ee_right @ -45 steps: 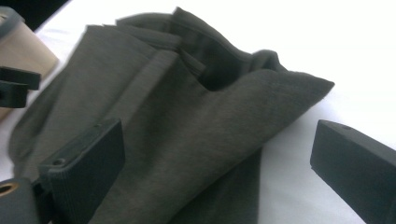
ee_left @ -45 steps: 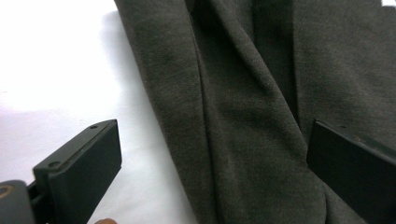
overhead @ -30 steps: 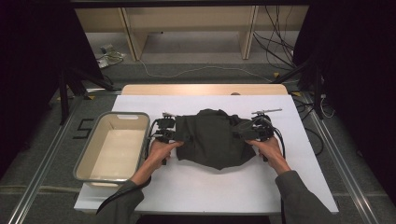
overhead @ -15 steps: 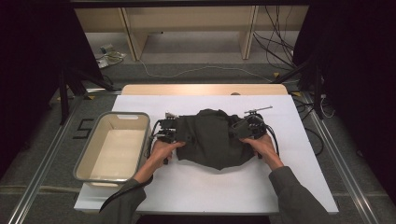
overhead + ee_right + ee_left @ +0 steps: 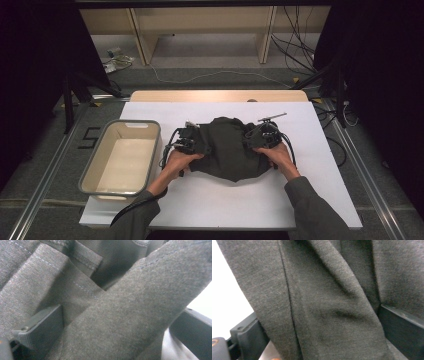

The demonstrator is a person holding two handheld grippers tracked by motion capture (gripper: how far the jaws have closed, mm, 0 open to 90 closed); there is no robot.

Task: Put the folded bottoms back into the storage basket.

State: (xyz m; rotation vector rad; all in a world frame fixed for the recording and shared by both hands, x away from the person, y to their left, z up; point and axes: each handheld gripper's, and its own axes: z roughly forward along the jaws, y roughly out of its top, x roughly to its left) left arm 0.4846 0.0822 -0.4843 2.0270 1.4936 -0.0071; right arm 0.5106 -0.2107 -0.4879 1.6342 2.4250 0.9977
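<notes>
A dark grey garment (image 5: 230, 147) lies bunched in the middle of the white table (image 5: 225, 205). My left gripper (image 5: 197, 145) is pushed into its left edge and my right gripper (image 5: 252, 140) into its right edge, a hand on each. In the left gripper view the jaws stand wide with a thick fold of the cloth (image 5: 324, 290) between them; they have just been closing a little. In the right gripper view the right gripper (image 5: 122, 310) also stands wide, and a folded band of cloth (image 5: 140, 302) with a stitched hem runs between its jaws.
A beige plastic tub (image 5: 134, 123) stands on the table's left side, close to my left hand. Cables (image 5: 165, 150) trail from both grippers. Bare white table lies in front of and behind the garment. Wooden shelving and floor cables lie beyond the far edge.
My right gripper has slid left into the garment and bunched it narrower. The left gripper has stayed at the garment's left edge.
</notes>
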